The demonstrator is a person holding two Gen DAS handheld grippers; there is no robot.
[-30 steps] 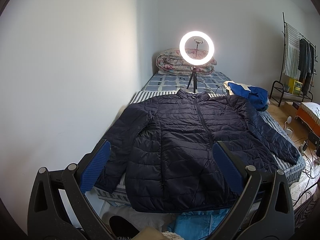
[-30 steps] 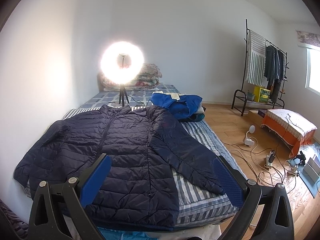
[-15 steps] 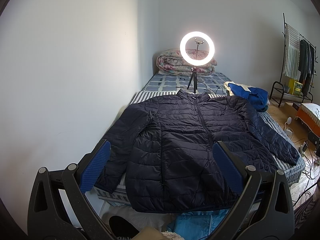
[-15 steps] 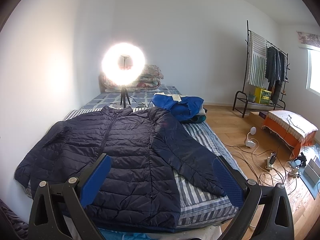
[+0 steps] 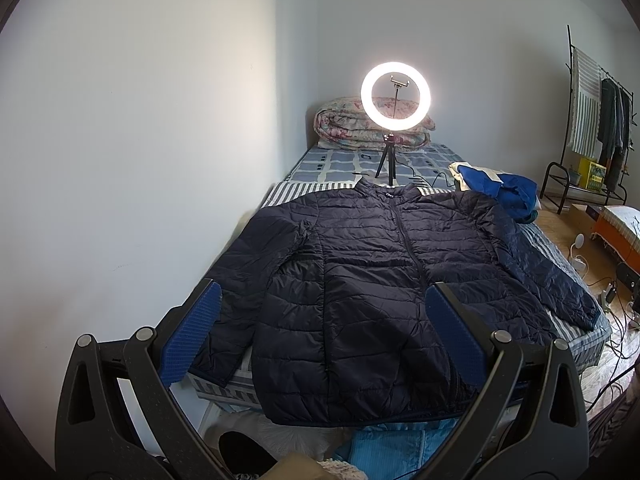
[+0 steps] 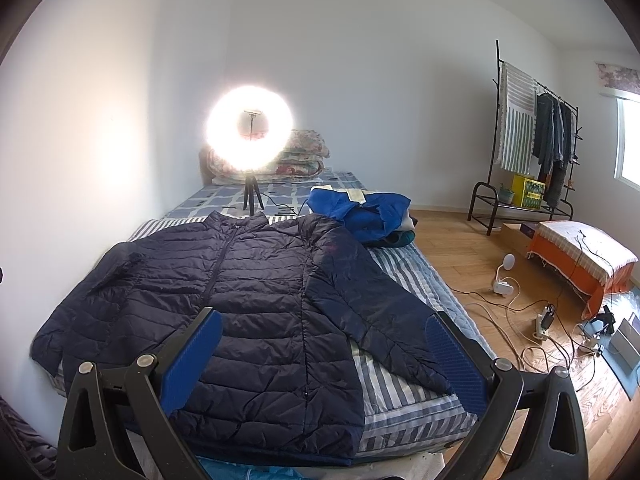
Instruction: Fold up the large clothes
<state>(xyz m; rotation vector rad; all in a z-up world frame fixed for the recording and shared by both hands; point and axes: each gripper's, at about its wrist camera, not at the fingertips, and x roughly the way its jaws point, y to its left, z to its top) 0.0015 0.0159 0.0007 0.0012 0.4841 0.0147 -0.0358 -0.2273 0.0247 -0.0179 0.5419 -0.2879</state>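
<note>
Jacket [image 5: 380, 280], dark navy and quilted, lay spread flat and zipped on the striped bed [image 6: 404, 384], sleeves out to both sides, collar toward the ring light [image 5: 395, 96]. Left claw [image 5: 320, 336] and right claw [image 6: 324, 356] both hung above its hem, jaws wide apart, gripping nothing

A dark navy quilted puffer jacket [image 5: 384, 280] lies flat and face up on the bed [image 6: 404, 388], zipped closed, collar toward the far end and hem hanging slightly over the near edge. Both sleeves spread outward and down, one along the wall side, the other across the striped cover.
</note>
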